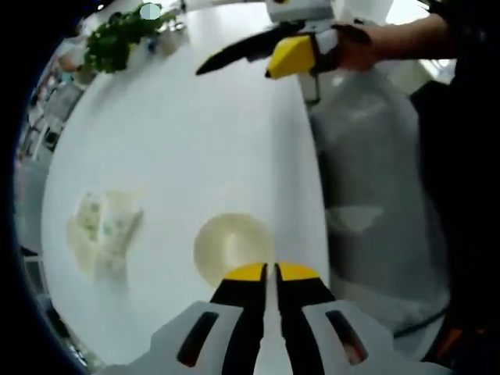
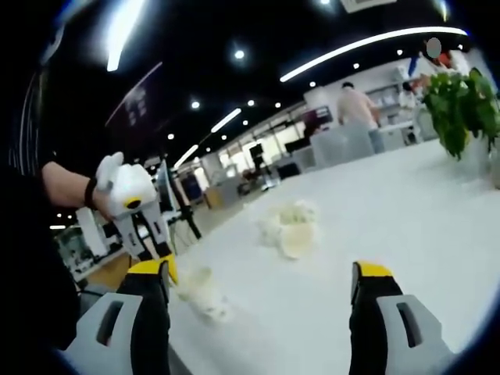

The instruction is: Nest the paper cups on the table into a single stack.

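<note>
Potted plant (image 1: pixel 119 37) at far table (image 1: pixel 180 141) edge.

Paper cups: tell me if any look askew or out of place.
Yes. One paper cup lies tipped on its side by the left gripper, mouth toward the camera. A loose pile of cups sits apart on the white table, also lying askew rather than upright.

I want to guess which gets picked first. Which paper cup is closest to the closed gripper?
The single cup just ahead of the left gripper, its open mouth facing the camera. The other cups lie bunched farther off to the side.
</note>
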